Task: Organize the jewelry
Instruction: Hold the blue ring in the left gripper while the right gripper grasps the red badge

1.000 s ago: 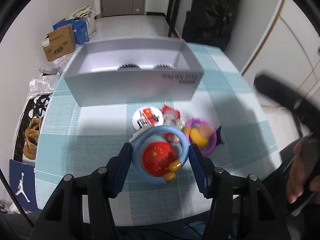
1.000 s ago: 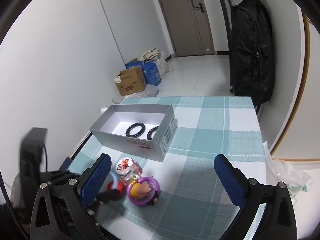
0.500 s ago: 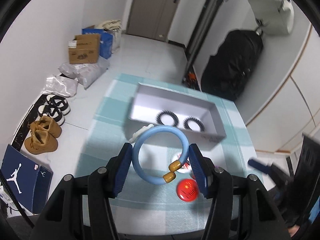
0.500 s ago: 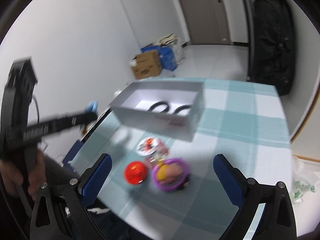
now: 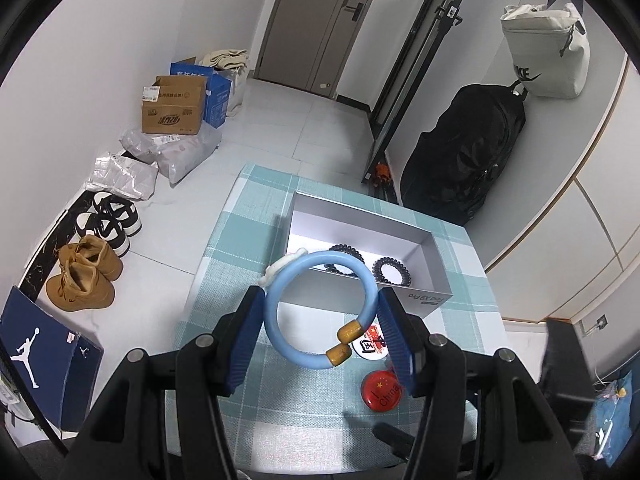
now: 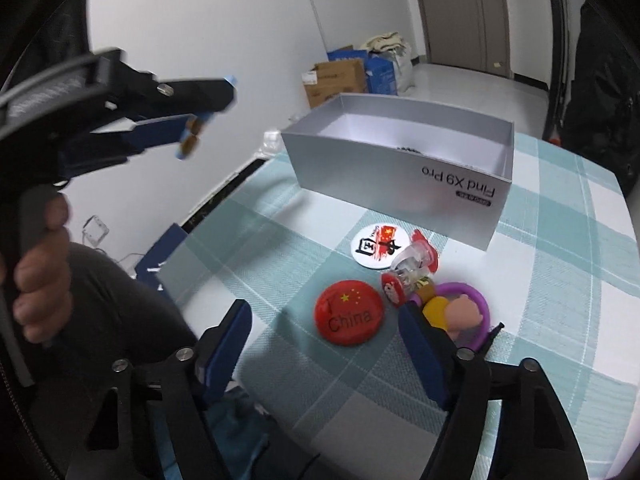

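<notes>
My left gripper (image 5: 320,316) is shut on a light blue bracelet (image 5: 362,276) with two amber beads, held high above the table. It also shows in the right wrist view (image 6: 192,134) at upper left. A grey open box (image 5: 420,300) holds two dark bead bracelets (image 5: 390,270). In the right wrist view my right gripper (image 6: 326,334) is open and low over a red "China" badge (image 6: 349,318). Beside the badge lie a white badge (image 6: 370,246), a red-and-clear trinket (image 6: 412,270) and a purple bracelet (image 6: 470,294) with a yellow-and-pink charm.
The box (image 6: 400,172) stands at the far side of the checked teal tablecloth (image 6: 560,300). The table's left edge drops to the floor, where shoes (image 5: 84,276) and cartons (image 5: 172,108) lie. A black backpack (image 5: 464,160) leans at the wall behind the table.
My left gripper has lifted the blue bracelet off the red badge and risen high over the table. My right gripper has dropped low and moved toward the red badge.
</notes>
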`<state>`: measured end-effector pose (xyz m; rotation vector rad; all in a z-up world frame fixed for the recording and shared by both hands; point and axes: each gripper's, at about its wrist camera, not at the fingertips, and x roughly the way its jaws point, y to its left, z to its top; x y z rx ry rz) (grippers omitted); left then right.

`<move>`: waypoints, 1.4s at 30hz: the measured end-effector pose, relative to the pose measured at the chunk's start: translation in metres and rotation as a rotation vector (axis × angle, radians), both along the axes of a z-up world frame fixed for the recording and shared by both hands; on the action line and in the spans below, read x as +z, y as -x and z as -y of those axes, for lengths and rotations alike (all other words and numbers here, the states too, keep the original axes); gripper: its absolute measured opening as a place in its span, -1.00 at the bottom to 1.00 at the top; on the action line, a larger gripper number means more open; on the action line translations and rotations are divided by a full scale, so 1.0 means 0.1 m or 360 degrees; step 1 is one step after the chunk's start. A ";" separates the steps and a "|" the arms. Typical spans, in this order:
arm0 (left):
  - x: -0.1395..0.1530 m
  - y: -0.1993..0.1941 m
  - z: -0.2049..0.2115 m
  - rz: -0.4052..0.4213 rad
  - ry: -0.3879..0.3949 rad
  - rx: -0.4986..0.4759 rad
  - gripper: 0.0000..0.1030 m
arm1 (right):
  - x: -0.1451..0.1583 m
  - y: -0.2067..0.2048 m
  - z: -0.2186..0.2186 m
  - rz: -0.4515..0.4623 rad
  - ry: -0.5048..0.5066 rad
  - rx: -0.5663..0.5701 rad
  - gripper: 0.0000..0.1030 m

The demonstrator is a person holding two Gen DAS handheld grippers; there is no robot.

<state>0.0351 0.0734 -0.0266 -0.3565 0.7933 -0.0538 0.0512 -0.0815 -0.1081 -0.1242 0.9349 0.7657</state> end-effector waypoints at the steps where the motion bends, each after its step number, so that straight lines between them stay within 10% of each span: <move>1: 0.00 0.00 -0.02 -0.0002 0.0004 0.0002 0.02 | -0.02 -0.01 -0.01 -0.0007 0.0011 -0.0007 0.37; 13: -0.04 -0.05 -0.09 -0.0036 0.0067 0.0032 0.02 | -0.15 0.04 -0.22 0.0116 0.0236 0.0037 -0.21; 21: -0.06 -0.07 -0.05 -0.0051 0.0039 0.0021 0.02 | -0.15 0.03 -0.22 0.0126 0.0230 0.0063 -0.23; 24: -0.06 -0.08 -0.04 -0.0057 0.0020 0.0020 0.02 | -0.11 -0.01 -0.19 0.0133 0.0190 0.0042 -0.60; 30: -0.08 -0.09 0.01 -0.0061 -0.0018 0.0005 0.02 | -0.14 -0.10 -0.12 0.0016 0.0113 0.0017 -0.59; 37: -0.10 -0.10 -0.04 -0.0080 0.0020 0.0038 0.02 | -0.16 0.03 -0.29 0.0093 0.0180 0.0114 0.14; 42: -0.12 -0.12 -0.05 -0.0092 0.0028 0.0045 0.02 | -0.19 0.11 -0.48 0.0225 0.0303 0.0168 0.01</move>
